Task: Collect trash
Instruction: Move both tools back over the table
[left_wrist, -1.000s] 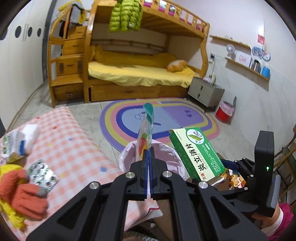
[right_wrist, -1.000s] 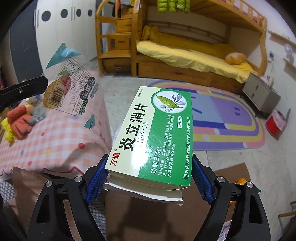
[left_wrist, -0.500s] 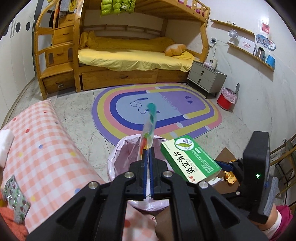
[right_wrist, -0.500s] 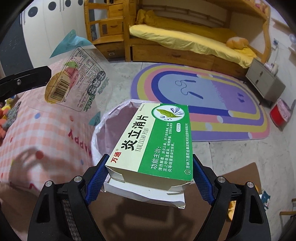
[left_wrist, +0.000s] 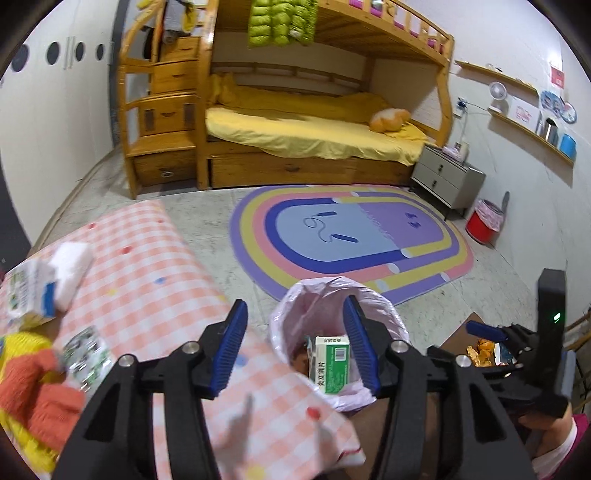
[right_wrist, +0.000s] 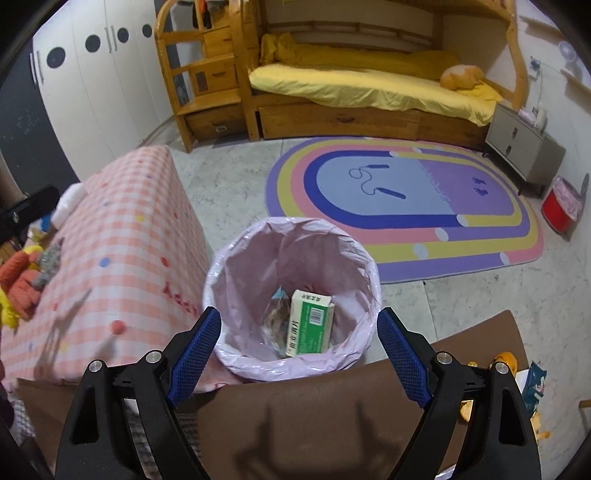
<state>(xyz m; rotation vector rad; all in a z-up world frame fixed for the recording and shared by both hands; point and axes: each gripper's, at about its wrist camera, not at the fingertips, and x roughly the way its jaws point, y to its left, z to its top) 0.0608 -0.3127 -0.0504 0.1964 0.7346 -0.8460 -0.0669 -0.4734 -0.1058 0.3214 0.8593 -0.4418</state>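
- Bedroom floor: the pink-lined bin (right_wrist: 291, 295) sits at 12 o'clock, holding the green box (right_wrist: 310, 323) and perhaps a wrapper (right_wrist: 275, 314).
- My left hand-held gripper (left_wrist: 295, 350) and right hand-held gripper (right_wrist: 299, 354) gape wide, empty.

Black hand-held gripper (right_wrist: 297, 352), blue ribbed pads (right_wrist: 194, 352), silver screws.

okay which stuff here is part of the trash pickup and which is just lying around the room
Part of the job:
- trash bin with pink liner
- green medicine box inside it
- blister pack on the checkered table
- orange peels

Just lying about:
- rainbow rug
- bunk bed
- nightstand
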